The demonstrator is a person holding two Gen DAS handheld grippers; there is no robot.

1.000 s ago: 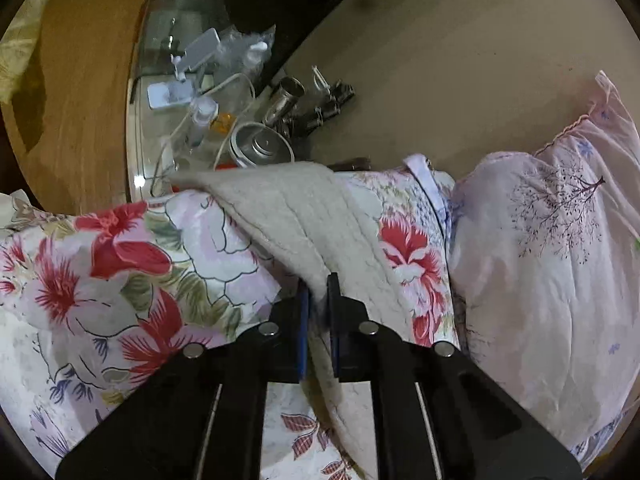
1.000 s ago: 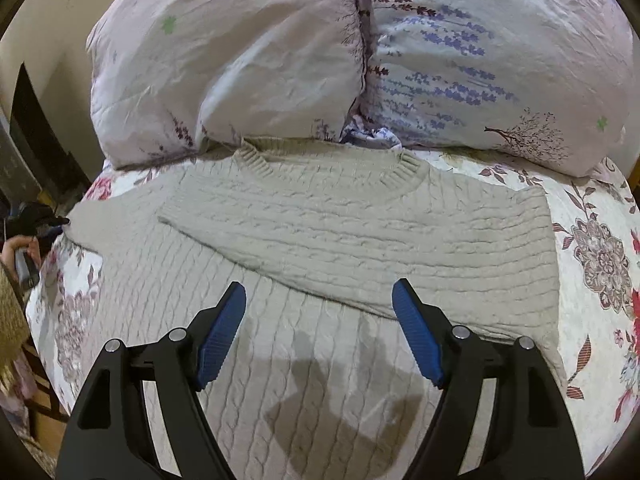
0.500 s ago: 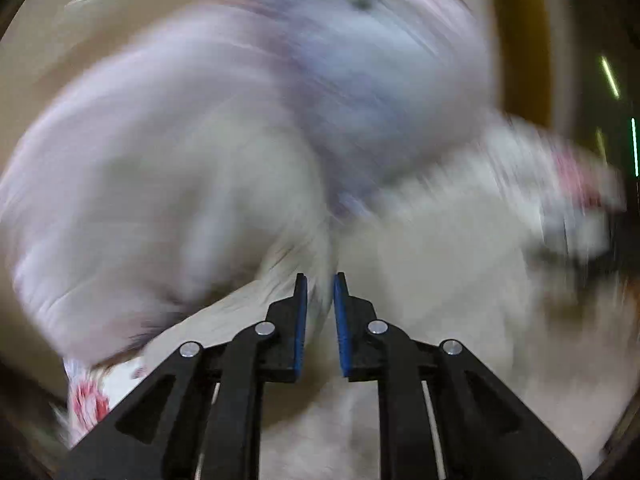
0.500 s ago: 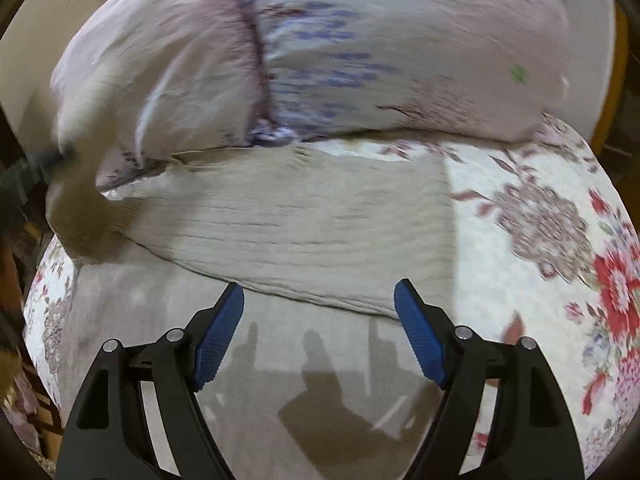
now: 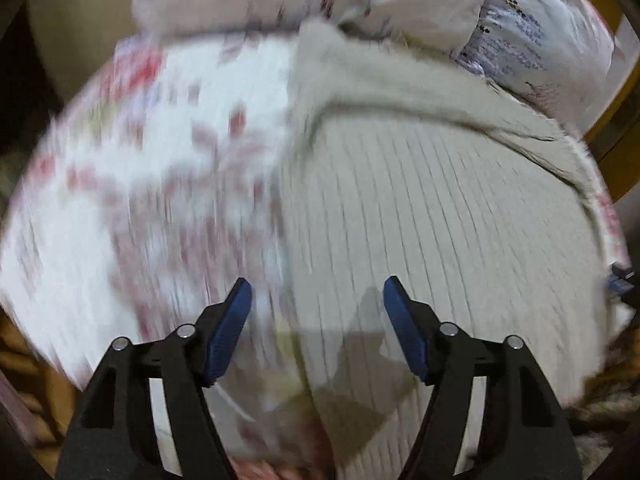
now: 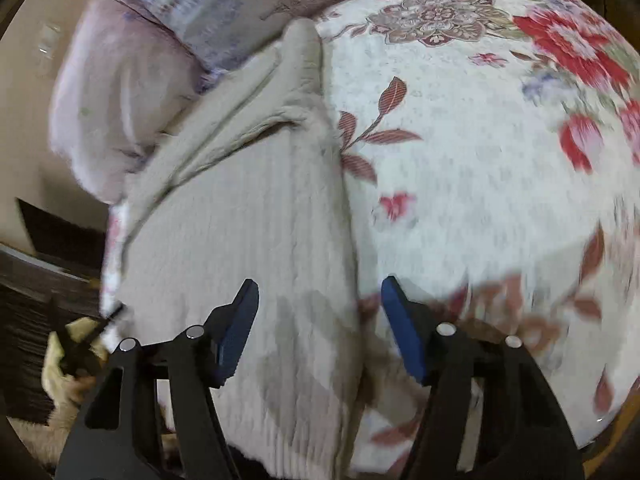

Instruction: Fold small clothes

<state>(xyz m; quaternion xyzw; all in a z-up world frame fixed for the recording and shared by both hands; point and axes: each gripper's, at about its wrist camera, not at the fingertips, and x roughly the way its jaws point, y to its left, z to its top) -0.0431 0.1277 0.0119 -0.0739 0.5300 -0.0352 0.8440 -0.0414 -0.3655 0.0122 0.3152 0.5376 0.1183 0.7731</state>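
A beige cable-knit sweater lies flat on the floral bedspread, with both sleeves folded across its upper part. My left gripper is open and empty, above the sweater's left edge near the hem. In the right wrist view the sweater fills the left half. My right gripper is open and empty, above the sweater's right edge, with the bedspread to its right. Both views are blurred.
Two pink and lavender pillows lie beyond the sweater's collar; they also show in the right wrist view. The bed's edge drops off on the left. A wooden frame stands at the right.
My left gripper has let go of the sleeve, opened, and swung from the bed's left side to the hem. My right gripper has shifted right to the sweater's right edge.
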